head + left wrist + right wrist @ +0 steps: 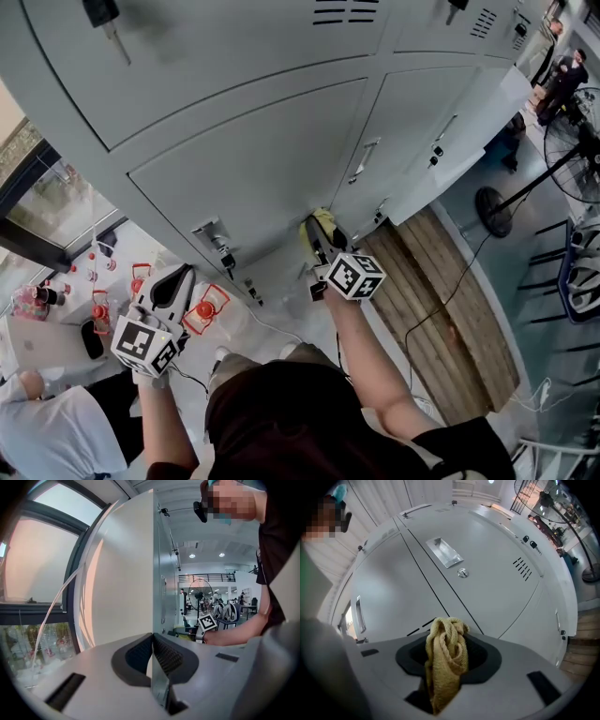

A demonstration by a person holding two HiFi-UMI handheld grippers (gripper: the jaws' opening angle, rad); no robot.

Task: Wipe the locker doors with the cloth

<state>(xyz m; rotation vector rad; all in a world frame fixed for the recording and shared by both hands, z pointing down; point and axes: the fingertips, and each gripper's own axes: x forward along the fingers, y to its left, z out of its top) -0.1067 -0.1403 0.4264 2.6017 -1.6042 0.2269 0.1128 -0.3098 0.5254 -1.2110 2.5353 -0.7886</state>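
Note:
Grey locker doors fill the upper head view and the right gripper view. My right gripper is shut on a bunched yellow cloth, whose tip is held close to the lower locker door. My left gripper hangs back at the lower left, away from the lockers, with its jaws shut and nothing between them. In the left gripper view it points along the locker bank's pale side panel.
A wooden platform runs along the floor at the right, with a cable across it. A standing fan is at the far right. A table with red items lies at the lower left, next to a window.

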